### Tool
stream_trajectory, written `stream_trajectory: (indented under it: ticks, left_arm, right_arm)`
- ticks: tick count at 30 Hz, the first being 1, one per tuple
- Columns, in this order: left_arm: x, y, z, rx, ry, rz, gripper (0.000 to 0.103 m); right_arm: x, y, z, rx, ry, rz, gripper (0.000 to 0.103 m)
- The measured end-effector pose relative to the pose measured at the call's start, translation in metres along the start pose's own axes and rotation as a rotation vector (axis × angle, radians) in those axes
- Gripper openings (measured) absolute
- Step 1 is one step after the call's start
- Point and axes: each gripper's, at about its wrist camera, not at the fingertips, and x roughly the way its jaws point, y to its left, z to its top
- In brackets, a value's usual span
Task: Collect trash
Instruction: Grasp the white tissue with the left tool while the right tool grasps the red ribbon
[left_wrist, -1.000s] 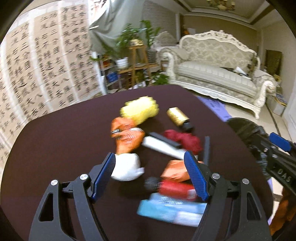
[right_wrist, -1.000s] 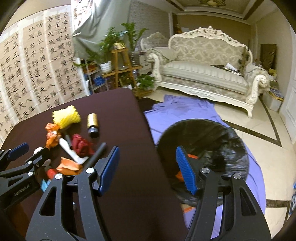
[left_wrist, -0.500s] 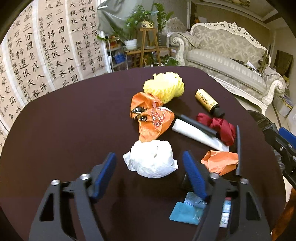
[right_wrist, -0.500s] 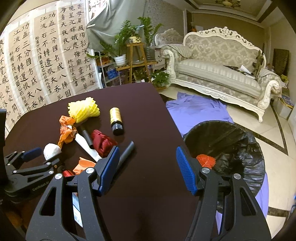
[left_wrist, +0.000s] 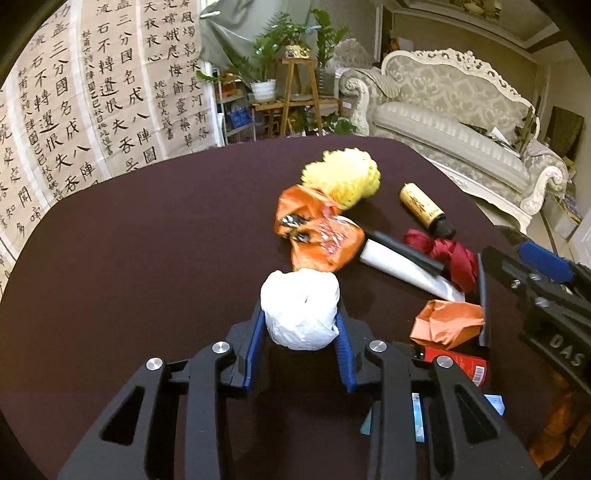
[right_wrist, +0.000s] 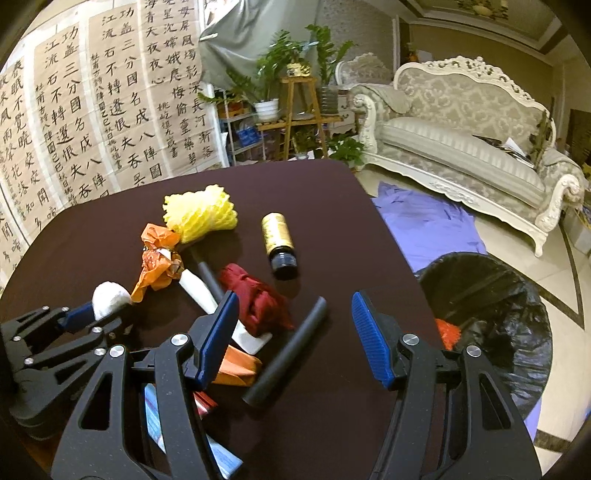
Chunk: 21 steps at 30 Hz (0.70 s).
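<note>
My left gripper (left_wrist: 300, 332) is shut on a crumpled white paper ball (left_wrist: 300, 308), on the dark table (left_wrist: 147, 258); the ball also shows in the right wrist view (right_wrist: 109, 299). Beyond it lie an orange wrapper (left_wrist: 317, 236), a yellow foam net (left_wrist: 341, 179), a gold bottle (left_wrist: 424, 208), a red cloth wad (left_wrist: 448, 256) and a white tube (left_wrist: 406, 271). My right gripper (right_wrist: 295, 332) is open and empty above a black stick (right_wrist: 291, 350). A bin lined with a black bag (right_wrist: 491, 314) stands on the floor to the right.
An orange paper scrap (left_wrist: 447, 323), a red packet (left_wrist: 458, 363) and a blue box (right_wrist: 221, 458) lie near the table's front edge. A purple cloth (right_wrist: 424, 225) lies on the floor. A white sofa (right_wrist: 461, 147) stands behind.
My left gripper moved forward and shut on the white paper ball. My right gripper swung left from the bin over the table trash.
</note>
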Motion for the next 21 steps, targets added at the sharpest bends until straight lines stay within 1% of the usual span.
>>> stream_trajectory:
  ticks: [3, 6, 7, 10, 12, 13, 17, 21]
  left_arm:
    - [-0.002, 0.006, 0.001, -0.009, -0.008, 0.003, 0.034]
    - [-0.003, 0.012, 0.001, -0.016, -0.011, 0.006, 0.034]
    - [-0.003, 0.013, 0.002, -0.018, -0.012, 0.007, 0.034]
    - [-0.004, 0.017, 0.002, -0.026, -0.011, 0.003, 0.034]
    - [-0.005, 0.017, 0.001, -0.028, -0.012, 0.001, 0.034]
    - [-0.005, 0.017, 0.001, -0.028, -0.012, 0.001, 0.034]
    - [-0.006, 0.018, 0.001, -0.027, -0.015, 0.000, 0.034]
    - [-0.011, 0.019, 0.003, -0.031, -0.030, -0.007, 0.034]
  right_arm:
    - [0.010, 0.006, 0.004, -0.017, 0.020, -0.002, 0.060]
    - [0.018, 0.009, 0.007, -0.030, 0.042, 0.000, 0.056]
    - [0.021, 0.010, 0.007, -0.035, 0.054, 0.000, 0.051]
    - [0.030, 0.012, 0.006, -0.038, 0.093, 0.016, 0.044]
    - [0.033, 0.013, 0.005, -0.039, 0.114, 0.038, 0.034]
    - [0.035, 0.014, 0.003, -0.037, 0.123, 0.051, 0.026]
    - [0.031, 0.017, 0.002, -0.048, 0.117, 0.049, 0.023]
    - [0.021, 0.016, 0.003, -0.035, 0.086, 0.044, 0.023]
